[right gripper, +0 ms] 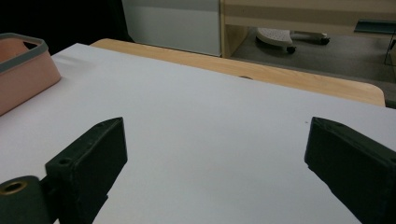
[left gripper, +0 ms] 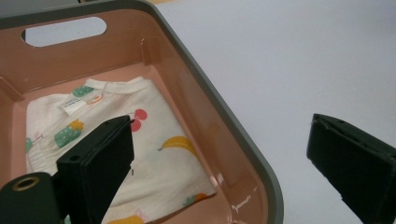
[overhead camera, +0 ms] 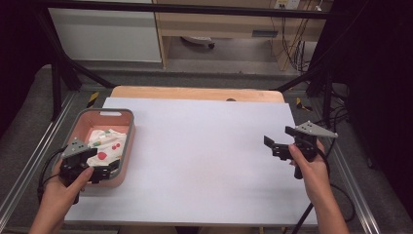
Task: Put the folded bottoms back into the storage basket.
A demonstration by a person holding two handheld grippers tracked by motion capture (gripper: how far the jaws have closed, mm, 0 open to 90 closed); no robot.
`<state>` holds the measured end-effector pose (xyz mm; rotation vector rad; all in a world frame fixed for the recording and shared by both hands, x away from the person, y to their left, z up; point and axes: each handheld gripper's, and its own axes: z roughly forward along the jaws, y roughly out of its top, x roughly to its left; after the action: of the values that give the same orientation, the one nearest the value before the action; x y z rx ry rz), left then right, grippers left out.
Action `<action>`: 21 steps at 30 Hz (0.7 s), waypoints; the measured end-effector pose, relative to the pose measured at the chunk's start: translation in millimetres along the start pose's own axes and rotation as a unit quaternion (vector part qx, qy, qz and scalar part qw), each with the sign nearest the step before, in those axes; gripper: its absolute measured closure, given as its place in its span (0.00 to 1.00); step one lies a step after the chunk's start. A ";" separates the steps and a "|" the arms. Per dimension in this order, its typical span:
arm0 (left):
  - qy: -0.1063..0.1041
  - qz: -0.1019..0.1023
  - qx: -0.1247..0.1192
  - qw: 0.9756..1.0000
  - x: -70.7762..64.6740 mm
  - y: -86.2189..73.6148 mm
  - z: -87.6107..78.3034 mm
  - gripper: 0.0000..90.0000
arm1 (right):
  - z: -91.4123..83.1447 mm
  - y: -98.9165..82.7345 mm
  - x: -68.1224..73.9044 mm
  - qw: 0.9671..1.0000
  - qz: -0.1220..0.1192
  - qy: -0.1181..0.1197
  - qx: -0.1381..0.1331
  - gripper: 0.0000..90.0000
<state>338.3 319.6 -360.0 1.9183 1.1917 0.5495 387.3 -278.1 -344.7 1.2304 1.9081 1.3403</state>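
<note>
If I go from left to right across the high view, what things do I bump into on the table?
Left tool → pink bin with the folded fruit-print cloth inside → bare white tabletop → right tool.

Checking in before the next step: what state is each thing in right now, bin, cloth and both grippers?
Pink bin: upright at the table's left side, with a cloth inside.
Fruit-print cloth: folded, lying flat on the bin floor, not gripped.
Left gripper: open, over the bin's near right corner, one jaw above the cloth.
Right gripper: open, holding nothing, above the white table.
</note>
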 end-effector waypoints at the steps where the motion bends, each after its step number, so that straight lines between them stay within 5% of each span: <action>1: 0.000 0.000 0.001 1.000 -0.1 -0.2 0.4 0.08 | -1.0 -2.1 -0.4 1.000 -0.001 0.000 0.001 0.06; 21: -0.005 0.006 0.010 1.000 -5.6 -1.9 7.0 0.08 | -5.4 -56.0 -1.4 1.000 0.024 -0.007 0.009 0.07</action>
<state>339.6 312.3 -365.3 1.9447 1.1850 0.5361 362.1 -287.9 -394.0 1.2986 1.8961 1.3394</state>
